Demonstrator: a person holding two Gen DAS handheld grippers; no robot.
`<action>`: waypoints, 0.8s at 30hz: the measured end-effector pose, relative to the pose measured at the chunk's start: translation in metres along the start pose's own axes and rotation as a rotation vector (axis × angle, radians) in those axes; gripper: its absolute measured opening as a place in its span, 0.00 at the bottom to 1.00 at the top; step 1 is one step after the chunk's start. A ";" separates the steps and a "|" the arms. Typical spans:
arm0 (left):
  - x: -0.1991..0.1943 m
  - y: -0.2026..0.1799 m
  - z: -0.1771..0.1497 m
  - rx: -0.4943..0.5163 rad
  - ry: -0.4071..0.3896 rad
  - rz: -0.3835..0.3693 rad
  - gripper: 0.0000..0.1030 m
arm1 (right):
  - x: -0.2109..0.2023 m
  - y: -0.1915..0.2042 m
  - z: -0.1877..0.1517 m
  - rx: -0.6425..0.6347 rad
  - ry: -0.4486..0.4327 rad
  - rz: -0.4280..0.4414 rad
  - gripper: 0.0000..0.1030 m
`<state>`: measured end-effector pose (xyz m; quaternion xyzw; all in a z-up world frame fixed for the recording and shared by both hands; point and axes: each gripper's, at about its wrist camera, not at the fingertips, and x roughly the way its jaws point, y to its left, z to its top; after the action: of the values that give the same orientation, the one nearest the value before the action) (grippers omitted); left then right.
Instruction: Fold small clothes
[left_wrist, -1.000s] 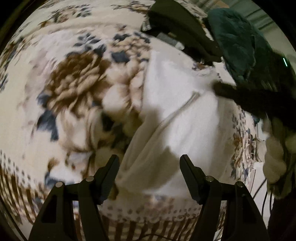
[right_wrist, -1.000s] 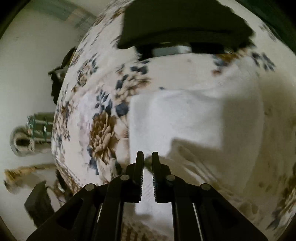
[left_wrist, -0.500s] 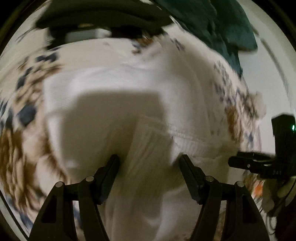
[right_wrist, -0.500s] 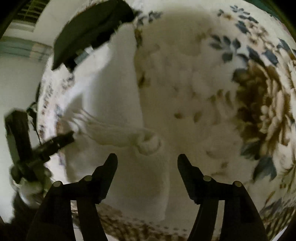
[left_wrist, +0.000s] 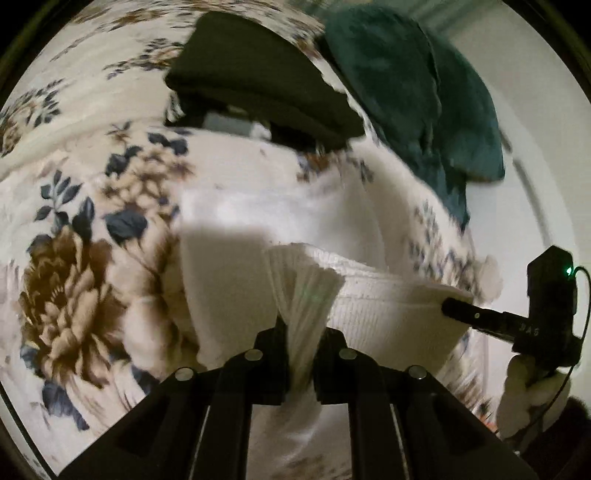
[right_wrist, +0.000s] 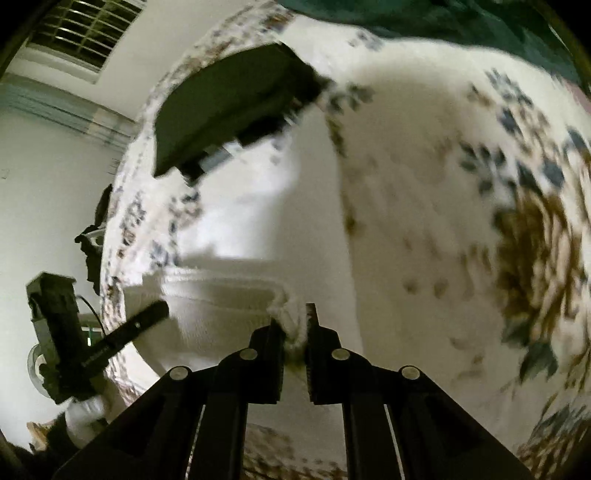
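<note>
Bedroom: floral blanket (left_wrist: 81, 302), window (right_wrist: 85, 33)

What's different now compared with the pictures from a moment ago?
Both grippers have just closed. The left gripper now pinches the ribbed hem of the white garment; the right gripper pinches its other corner, stretching the edge between them. The floral blanket and dark folded clothes stayed put.

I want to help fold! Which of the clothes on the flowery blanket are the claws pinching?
The white ribbed garment. Both claws grip its edge; the black folded cloth and dark green cloth lie untouched.
</note>
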<state>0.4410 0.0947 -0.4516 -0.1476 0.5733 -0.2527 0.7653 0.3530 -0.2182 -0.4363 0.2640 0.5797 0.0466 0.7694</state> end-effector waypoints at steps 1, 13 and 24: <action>0.000 0.005 0.008 -0.019 -0.010 -0.004 0.07 | 0.002 0.008 0.013 0.000 -0.007 -0.004 0.09; 0.087 0.077 0.129 -0.151 0.092 0.001 0.12 | 0.102 0.057 0.170 -0.077 0.020 -0.192 0.08; 0.074 0.124 0.093 -0.333 0.093 -0.142 0.66 | 0.104 -0.015 0.131 0.151 0.141 -0.044 0.55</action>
<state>0.5721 0.1500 -0.5473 -0.3008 0.6300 -0.2142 0.6831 0.5034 -0.2378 -0.5082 0.3046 0.6400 0.0042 0.7054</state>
